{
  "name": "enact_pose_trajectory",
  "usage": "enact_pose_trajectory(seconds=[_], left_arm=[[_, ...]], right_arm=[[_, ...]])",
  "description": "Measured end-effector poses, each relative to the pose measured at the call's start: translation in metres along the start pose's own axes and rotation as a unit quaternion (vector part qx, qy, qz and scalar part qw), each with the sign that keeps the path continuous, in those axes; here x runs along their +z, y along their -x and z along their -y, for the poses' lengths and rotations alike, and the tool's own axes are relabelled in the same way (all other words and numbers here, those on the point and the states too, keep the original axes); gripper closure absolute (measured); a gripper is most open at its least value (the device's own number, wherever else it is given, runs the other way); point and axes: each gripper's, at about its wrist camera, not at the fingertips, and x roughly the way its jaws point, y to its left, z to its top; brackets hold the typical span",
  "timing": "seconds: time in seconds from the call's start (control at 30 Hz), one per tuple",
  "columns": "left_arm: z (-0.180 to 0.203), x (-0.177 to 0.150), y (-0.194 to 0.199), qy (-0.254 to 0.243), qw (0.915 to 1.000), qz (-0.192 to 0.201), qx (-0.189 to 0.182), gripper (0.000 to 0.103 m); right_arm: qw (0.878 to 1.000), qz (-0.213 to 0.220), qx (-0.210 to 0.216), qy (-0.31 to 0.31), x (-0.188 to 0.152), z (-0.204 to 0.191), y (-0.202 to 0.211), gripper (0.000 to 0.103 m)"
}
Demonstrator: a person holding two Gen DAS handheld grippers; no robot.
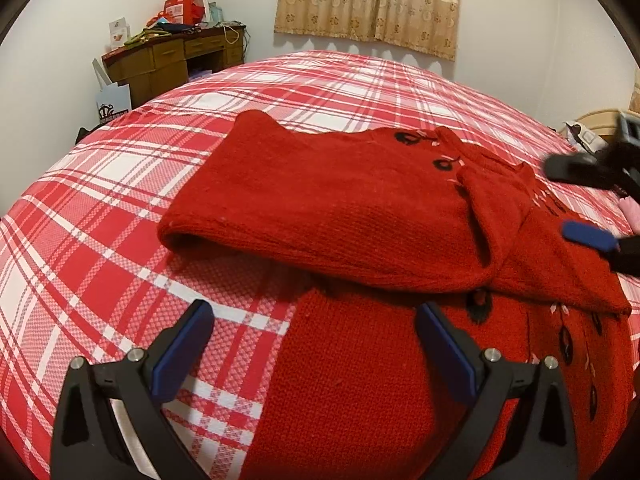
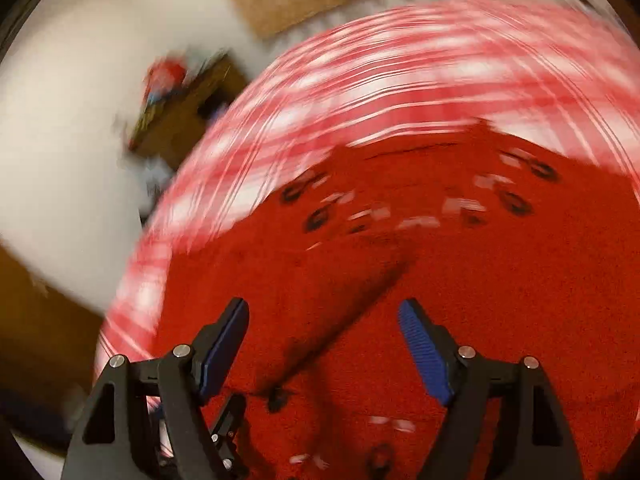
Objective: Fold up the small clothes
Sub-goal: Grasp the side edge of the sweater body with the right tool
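Observation:
A small red knit sweater (image 1: 360, 216) with black and white flower marks lies on the red plaid bed (image 1: 120, 184). One part is folded across its upper body. My left gripper (image 1: 316, 320) is open and empty, low over the sweater's near left edge. My right gripper (image 2: 324, 312) is open and empty above the sweater (image 2: 460, 288); its view is blurred by motion. The right gripper also shows in the left wrist view (image 1: 580, 200) at the far right, over the sweater's right side.
A wooden desk (image 1: 176, 60) with boxes and bags stands at the back left by the wall. A beige curtain (image 1: 368, 0) hangs behind the bed. A pink item (image 1: 632, 212) lies at the bed's right edge.

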Motion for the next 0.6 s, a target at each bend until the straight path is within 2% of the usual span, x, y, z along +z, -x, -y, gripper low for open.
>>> enact_pose_trajectory(seconds=[0.07, 0.17, 0.23, 0.3, 0.37, 0.43, 0.53, 0.6], left_arm=[[0.000, 0.000, 0.000, 0.000, 1.0000, 0.001, 0.000, 0.000], [-0.002, 0.000, 0.001, 0.003, 1.0000, 0.001, -0.004, 0.000], [-0.003, -0.001, 0.001, 0.007, 0.9999, 0.003, -0.009, 0.000], [-0.005, -0.001, 0.002, 0.010, 0.9998, 0.004, -0.014, 0.000], [-0.004, 0.000, 0.002, 0.010, 0.9998, 0.005, -0.015, 0.000], [-0.004, 0.000, 0.002, 0.010, 0.9998, 0.005, -0.014, 0.000], [-0.004, 0.000, 0.002, 0.009, 0.9999, 0.004, -0.012, 0.000], [-0.002, 0.000, 0.001, 0.006, 0.9999, 0.003, -0.008, 0.000]], right_arm=[[0.998, -0.013, -0.040, 0.047, -0.002, -0.025, -0.017, 0.025], [0.987, -0.030, -0.105, 0.114, -0.011, -0.046, -0.045, 0.025], [0.979, -0.023, -0.139, 0.147, -0.022, -0.044, -0.043, 0.025], [0.981, -0.012, -0.144, 0.129, -0.025, -0.026, -0.031, 0.025], [0.989, -0.006, -0.127, 0.074, -0.023, 0.005, -0.015, 0.025], [0.997, 0.010, -0.077, 0.017, -0.023, 0.037, 0.004, 0.025], [0.999, 0.020, -0.001, -0.043, -0.020, 0.065, 0.017, 0.025], [0.997, 0.016, 0.025, -0.070, -0.016, 0.074, 0.017, 0.025]])
